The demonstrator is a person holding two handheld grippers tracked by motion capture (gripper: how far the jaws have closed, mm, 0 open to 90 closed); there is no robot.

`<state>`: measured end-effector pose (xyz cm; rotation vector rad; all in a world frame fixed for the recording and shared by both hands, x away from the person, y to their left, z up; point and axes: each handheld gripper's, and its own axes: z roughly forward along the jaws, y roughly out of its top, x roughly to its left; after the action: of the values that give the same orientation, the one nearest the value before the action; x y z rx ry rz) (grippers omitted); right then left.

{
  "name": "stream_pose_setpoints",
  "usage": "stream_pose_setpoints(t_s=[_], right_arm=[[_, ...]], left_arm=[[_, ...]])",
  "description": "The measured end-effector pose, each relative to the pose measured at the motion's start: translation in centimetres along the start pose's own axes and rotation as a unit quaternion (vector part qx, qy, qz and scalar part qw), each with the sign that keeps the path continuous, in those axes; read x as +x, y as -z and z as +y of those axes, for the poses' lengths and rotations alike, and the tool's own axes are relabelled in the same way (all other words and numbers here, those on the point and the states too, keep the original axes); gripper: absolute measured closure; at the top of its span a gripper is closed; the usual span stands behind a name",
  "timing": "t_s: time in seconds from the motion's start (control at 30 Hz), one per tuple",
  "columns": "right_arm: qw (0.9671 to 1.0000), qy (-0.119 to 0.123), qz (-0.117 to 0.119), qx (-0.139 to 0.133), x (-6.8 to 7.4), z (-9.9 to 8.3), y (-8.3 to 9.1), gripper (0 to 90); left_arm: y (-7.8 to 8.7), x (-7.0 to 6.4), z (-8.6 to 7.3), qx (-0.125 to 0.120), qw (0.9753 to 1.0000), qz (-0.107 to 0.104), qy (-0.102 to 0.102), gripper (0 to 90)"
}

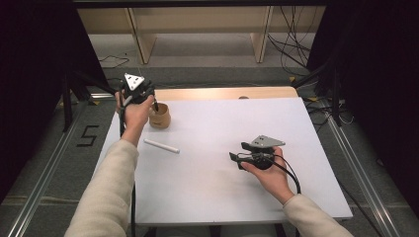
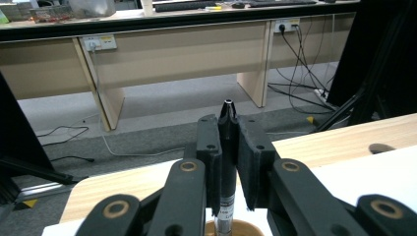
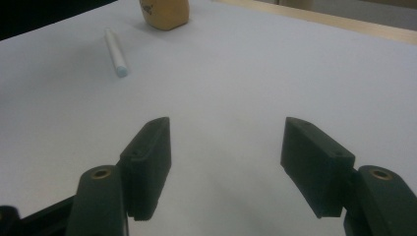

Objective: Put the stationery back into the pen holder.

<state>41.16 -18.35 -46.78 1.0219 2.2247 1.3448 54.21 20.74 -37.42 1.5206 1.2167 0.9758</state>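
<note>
A slim black pen (image 2: 227, 162) with a pale printed label near its lower end stands upright, clamped between the closed jaws of the left hand-held gripper (image 1: 148, 96), its tip pointing up and its lower end reaching into the mouth of a small round wooden cup (image 1: 160, 116). The cup sits at the far left of the white tabletop (image 1: 217, 187), just beside the person's left hand (image 1: 134, 113). One white marker (image 1: 161, 145) lies flat on the tabletop a little nearer than the cup, apart from it and untouched. The right hand-held gripper (image 1: 236, 157) hovers low over the middle right of the tabletop, its jaws spread wide with nothing between them, facing toward the marker and cup, which are well apart from it. Bare white surface lies between that gripper and the marker. A strip of pale wood (image 1: 222, 93) edges the tabletop's far side. Beyond stand wooden benches (image 2: 162, 54) and loose cables (image 1: 291, 47) on the grey floor. Count: one black pen, one white marker, one cup, two grippers.
</note>
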Motion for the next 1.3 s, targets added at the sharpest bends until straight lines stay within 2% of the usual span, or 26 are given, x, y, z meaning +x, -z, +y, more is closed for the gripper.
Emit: stream_pose_setpoints(t_s=[0.37,0.87,1.07,1.2,1.3], right_arm=[[1.0000,0.001,0.002,0.002,0.0,-0.1,0.0,36.4],[1.0000,0.001,0.004,0.005,0.1,-0.1,-0.1,36.4],[1.0000,0.003,0.005,0.007,0.1,-0.2,-0.1,36.2],[0.9999,0.003,0.006,0.009,0.1,-0.2,-0.2,36.1],[0.9999,0.003,0.006,0.010,0.1,-0.2,-0.2,36.0]], left_arm=[[-0.7,0.6,-0.8,0.016,0.9996,0.017,-0.013,80.6],[-1.4,1.1,-2.0,0.041,0.9988,0.023,-0.009,80.5],[-1.7,1.4,-2.9,0.054,0.9982,0.028,0.005,80.2],[-1.9,1.5,-3.3,0.063,0.9975,0.030,0.006,80.1],[-2.0,1.4,-3.4,0.062,0.9975,0.033,0.009,80.0]])
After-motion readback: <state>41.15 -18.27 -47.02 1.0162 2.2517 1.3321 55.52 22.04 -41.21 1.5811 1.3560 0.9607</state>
